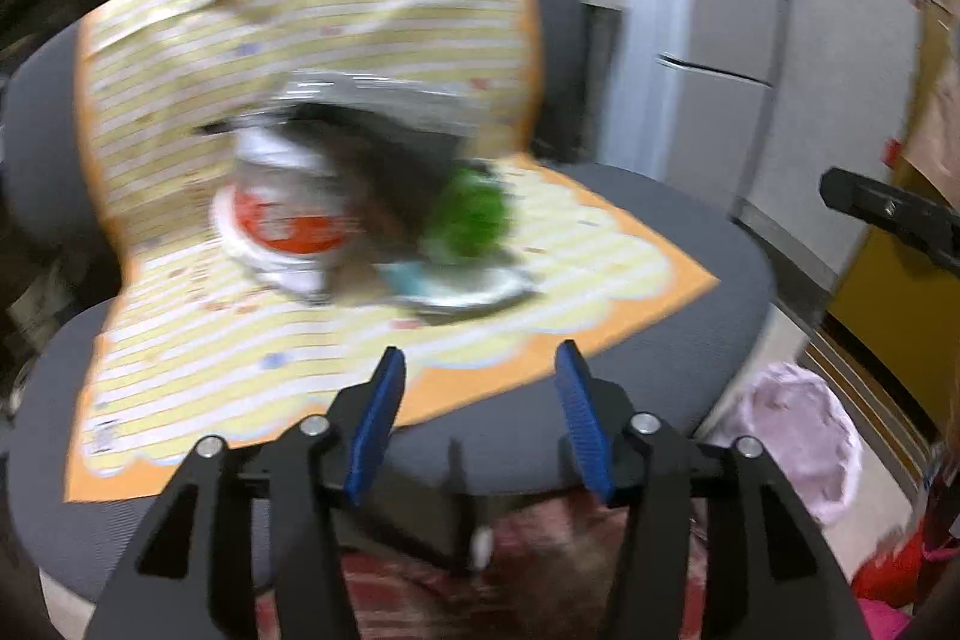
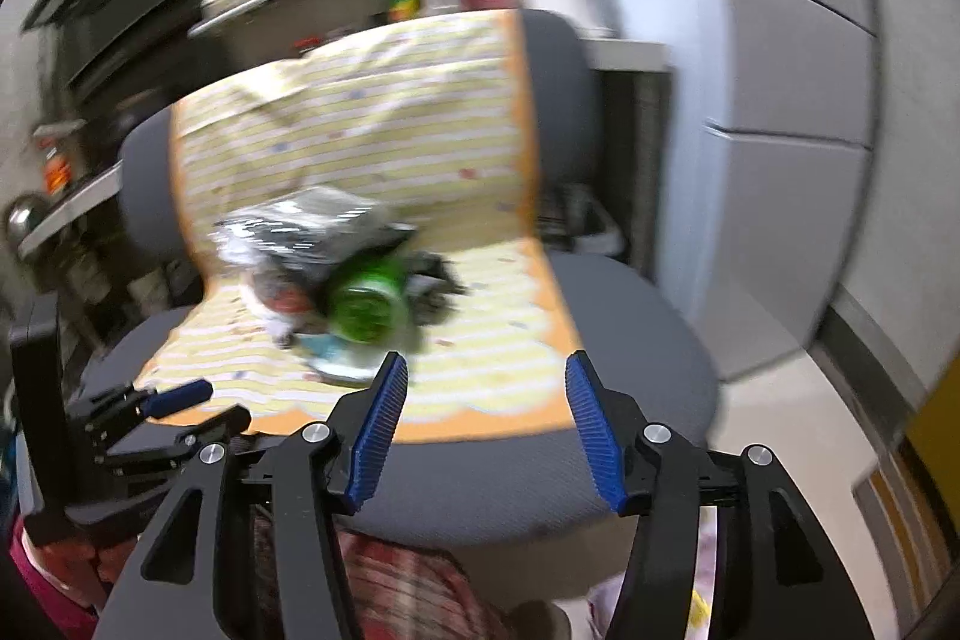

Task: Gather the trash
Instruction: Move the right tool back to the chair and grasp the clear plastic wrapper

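The trash sits in a heap on a gray chair (image 1: 708, 244), on a yellow striped mat (image 1: 252, 340) draped over the seat and up the backrest; the heap lies toward the back of the seat, where the mat bends upward. In it, through heavy blur, are a white cup with a red label (image 1: 282, 220) lying on its side toward the seat's left edge, a green bottle (image 2: 366, 301) beside it, a crumpled clear plastic wrapper (image 2: 306, 217) over the top, and a flat pale scrap (image 1: 462, 289) at the front of the pile. The left tool (image 1: 477, 382) hangs over the seat's front edge with its blue pads apart and nothing between them; the right tool (image 2: 486, 388) is likewise spread and empty, above the front edge a little to the right. A pink-lined bin (image 1: 798, 448) stands on the floor by the chair's right side. This looks like the approach, before any pick. The next move calls for reaching in over the mat, choosing one piece, probably the bottle or the cup, and closing squarely across it before carrying it to the bin.
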Demonstrator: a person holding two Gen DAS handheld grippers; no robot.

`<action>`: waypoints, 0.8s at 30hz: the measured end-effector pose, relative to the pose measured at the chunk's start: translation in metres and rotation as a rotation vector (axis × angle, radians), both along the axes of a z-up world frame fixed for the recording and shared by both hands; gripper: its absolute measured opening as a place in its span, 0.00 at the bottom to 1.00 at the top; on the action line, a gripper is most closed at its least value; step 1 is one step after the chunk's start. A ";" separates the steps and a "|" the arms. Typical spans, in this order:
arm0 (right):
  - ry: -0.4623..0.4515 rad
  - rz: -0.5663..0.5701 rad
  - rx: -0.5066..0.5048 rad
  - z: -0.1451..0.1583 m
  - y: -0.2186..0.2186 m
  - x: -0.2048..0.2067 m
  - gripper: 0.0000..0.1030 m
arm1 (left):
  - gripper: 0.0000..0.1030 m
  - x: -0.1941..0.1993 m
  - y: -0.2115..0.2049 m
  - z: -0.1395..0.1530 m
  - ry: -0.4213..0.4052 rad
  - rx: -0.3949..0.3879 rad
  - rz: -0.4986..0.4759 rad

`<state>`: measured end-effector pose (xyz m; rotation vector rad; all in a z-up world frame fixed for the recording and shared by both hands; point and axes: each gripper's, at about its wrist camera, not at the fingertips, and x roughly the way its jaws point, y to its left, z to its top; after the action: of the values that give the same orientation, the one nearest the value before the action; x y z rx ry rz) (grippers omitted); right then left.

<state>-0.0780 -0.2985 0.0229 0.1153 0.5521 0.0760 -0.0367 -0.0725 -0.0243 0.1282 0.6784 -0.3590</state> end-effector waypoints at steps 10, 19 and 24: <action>-0.058 0.323 -0.246 0.026 0.132 0.079 0.67 | 0.55 0.027 0.101 0.015 -0.008 -0.026 0.262; -0.035 0.372 -0.444 0.012 0.192 0.142 0.64 | 0.56 0.037 0.138 0.013 0.000 -0.071 0.326; -0.039 0.359 -0.524 0.005 0.202 0.158 0.51 | 0.56 0.040 0.144 0.008 0.018 -0.083 0.334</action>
<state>0.0802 -0.0966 0.0278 -0.4969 0.5335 0.2789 0.0033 0.0714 -0.0159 -0.0674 0.6881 -0.0670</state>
